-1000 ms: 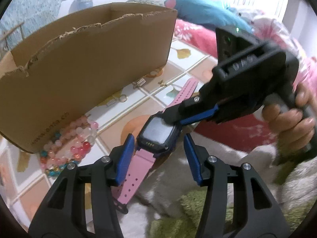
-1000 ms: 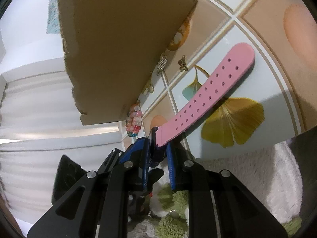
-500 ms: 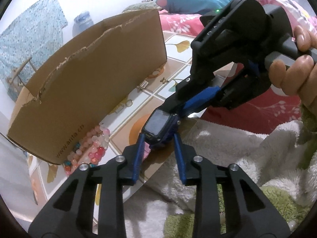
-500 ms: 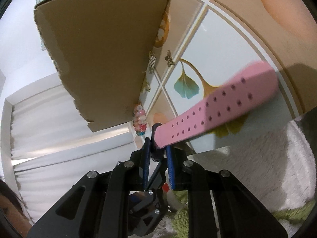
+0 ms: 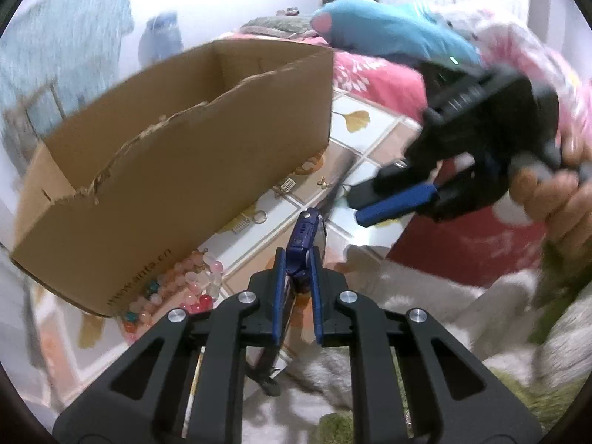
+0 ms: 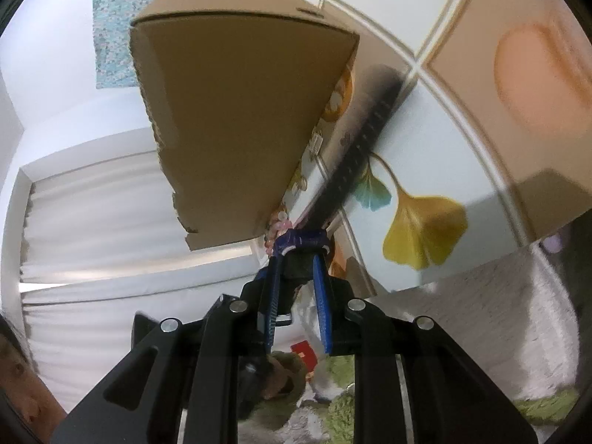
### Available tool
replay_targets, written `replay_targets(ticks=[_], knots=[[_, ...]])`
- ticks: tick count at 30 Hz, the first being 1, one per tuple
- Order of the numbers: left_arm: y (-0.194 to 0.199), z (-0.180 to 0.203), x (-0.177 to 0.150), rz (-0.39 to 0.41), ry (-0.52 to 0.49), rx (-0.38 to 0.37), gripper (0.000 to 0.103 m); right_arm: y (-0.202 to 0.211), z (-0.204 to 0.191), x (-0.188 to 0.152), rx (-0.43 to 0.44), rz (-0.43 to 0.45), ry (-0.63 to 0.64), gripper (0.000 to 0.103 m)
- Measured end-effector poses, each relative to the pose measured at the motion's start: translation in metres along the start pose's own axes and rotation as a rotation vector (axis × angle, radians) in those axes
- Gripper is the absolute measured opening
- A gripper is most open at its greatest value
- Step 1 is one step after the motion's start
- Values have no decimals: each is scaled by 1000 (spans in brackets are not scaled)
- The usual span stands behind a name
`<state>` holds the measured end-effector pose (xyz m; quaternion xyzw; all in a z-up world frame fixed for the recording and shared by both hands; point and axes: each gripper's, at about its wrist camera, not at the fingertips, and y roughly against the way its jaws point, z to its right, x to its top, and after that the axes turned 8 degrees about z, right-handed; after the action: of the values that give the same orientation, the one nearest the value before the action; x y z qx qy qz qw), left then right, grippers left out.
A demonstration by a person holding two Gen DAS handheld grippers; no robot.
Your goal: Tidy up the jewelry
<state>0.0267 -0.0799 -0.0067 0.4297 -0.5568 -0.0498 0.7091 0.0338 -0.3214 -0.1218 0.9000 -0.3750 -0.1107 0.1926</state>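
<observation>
My left gripper (image 5: pixel 296 253) is shut on the dark blue body of a watch (image 5: pixel 307 238) with a pink strap, held edge-on above the tiled mat. My right gripper (image 5: pixel 373 203) hangs to the right of it, apart from the watch, jaws slightly open. In the right wrist view the right gripper (image 6: pixel 298 259) is open and the watch (image 6: pixel 301 238) sits just past its tips, its strap (image 6: pixel 364 140) seen edge-on and dark. An open cardboard box (image 5: pixel 177 170) stands to the left. A pink bead bracelet (image 5: pixel 185 288) lies at the box's near corner.
Small metal clips and a ring (image 5: pixel 260 217) lie on the mat along the box. A fluffy white and green blanket (image 5: pixel 425 296) covers the near right. A blue pillow (image 5: pixel 388 33) and pink bedding lie behind.
My left gripper closed on the watch body and turned it edge-on. My right gripper let go of the watch and drew back to the right.
</observation>
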Motion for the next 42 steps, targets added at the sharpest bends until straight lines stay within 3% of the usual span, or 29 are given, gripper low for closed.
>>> replay_targets(ticks=[5, 8, 11, 14, 18, 20, 22, 26, 31, 35, 42], knots=[[-10, -39, 3, -26, 196, -134, 11, 5, 5, 1, 1, 13, -13, 20], [-16, -60, -3, -47, 323, -251, 10, 9, 9, 4, 3, 15, -26, 20], [-21, -63, -8, -59, 373, -294, 9, 11, 10, 7, 2, 17, -33, 20], [-30, -58, -6, -89, 328, -244, 4, 7, 10, 7, -1, 17, -38, 20], [-39, -45, -2, -121, 249, -169, 6, 4, 12, 6, -7, 13, -42, 20], [-35, -39, 0, -116, 219, -165, 17, 7, 13, 6, -14, 12, -41, 20], [-32, -35, 3, -101, 206, -149, 37, 8, 11, 5, -25, 16, -31, 20], [-32, -22, 7, -95, 127, -85, 45, 11, 5, 8, -73, 31, 27, 21], [-44, -5, 8, -126, 28, 7, 46, 15, -16, 7, -169, 74, 165, 28], [-54, 2, 7, -136, -9, 27, 46, 17, -25, 5, -200, 89, 215, 28], [-56, 7, 5, -83, -91, 11, 45, 18, -32, -1, -232, 95, 244, 28]])
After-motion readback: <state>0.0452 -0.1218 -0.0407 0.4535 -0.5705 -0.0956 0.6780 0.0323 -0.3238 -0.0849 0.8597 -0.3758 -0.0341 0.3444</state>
